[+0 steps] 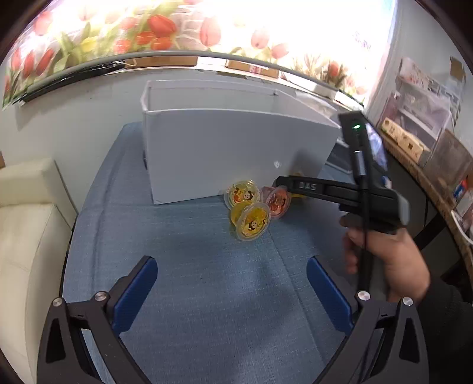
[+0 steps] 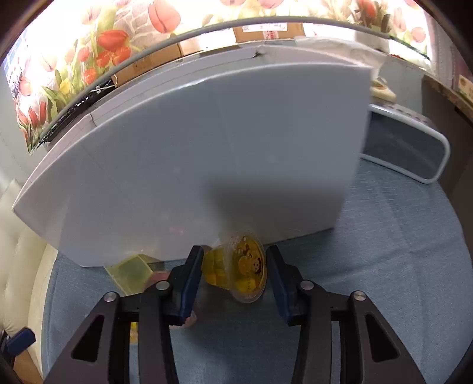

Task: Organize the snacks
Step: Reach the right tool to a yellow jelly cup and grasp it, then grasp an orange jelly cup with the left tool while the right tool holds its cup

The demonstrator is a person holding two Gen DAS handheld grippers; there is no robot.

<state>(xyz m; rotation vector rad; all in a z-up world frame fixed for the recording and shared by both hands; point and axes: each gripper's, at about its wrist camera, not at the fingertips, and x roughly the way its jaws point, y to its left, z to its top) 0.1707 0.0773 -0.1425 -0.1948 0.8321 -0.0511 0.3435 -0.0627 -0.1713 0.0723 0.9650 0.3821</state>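
Right tool brackets a yellow jelly cup, pads barely apart from it; left tool released above the bench.

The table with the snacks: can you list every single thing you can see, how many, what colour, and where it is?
Yellow jelly cups: three seen, by the box front; one lies between the right gripper's pads.
Pink jelly cup: one, beside the yellow ones.
White box: one, open top, standing on the table.
Table cover: one, blue cloth.
Cream sofa: one, left of the table.
Tulip wallpaper: red and pink, on the back wall.
White-rimmed grey bin: one, right of the box.
Left gripper: black with blue pads, open, over bare cloth.
Right gripper: black with blue pads, around a yellow cup; contact unclear.
Hand: one, holding the right gripper.
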